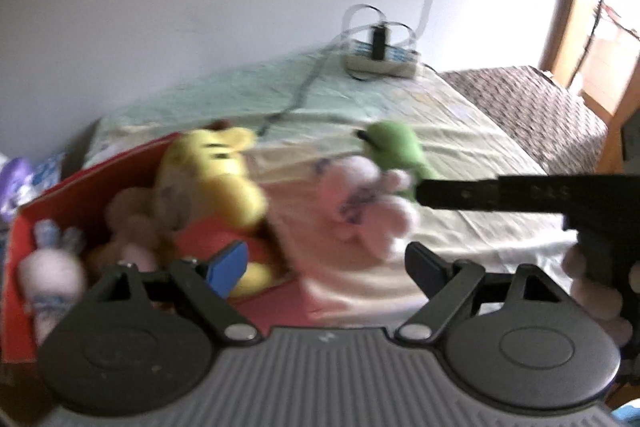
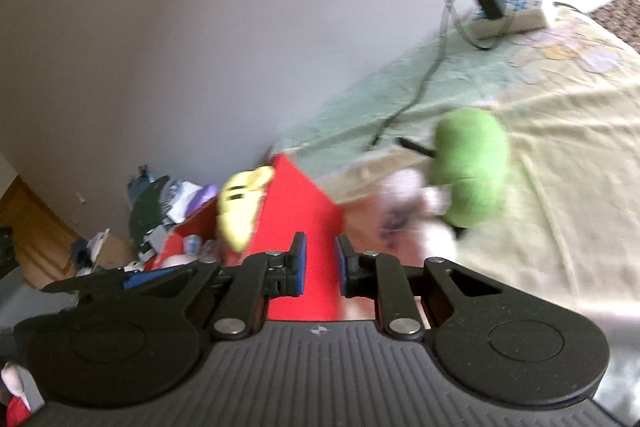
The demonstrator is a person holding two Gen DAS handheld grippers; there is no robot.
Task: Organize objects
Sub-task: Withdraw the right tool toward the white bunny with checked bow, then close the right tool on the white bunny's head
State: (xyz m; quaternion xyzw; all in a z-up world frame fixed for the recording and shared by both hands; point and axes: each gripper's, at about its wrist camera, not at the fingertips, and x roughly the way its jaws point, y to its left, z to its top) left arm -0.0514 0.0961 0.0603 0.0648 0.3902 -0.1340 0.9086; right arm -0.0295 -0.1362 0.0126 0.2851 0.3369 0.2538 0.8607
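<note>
Plush toys fill a red box (image 1: pixel 36 223) left of the wide-open, empty left gripper (image 1: pixel 324 263); ahead lie a pink plush (image 1: pixel 360 211) and green plush (image 2: pixel 472 167), right of the nearly closed, empty right gripper (image 2: pixel 320 263). Soft and light, probably best pinched mid-body.

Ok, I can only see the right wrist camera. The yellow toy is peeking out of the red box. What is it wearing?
Observer: The left wrist view shows the yellow toy wearing a red top.
Operator: Is it alone in there?
Observer: No. A pale pink plush sits right beside it inside the red box.
Operator: And is the left gripper holding anything?
Observer: No. The left gripper is wide open, with nothing between its pads.
</note>
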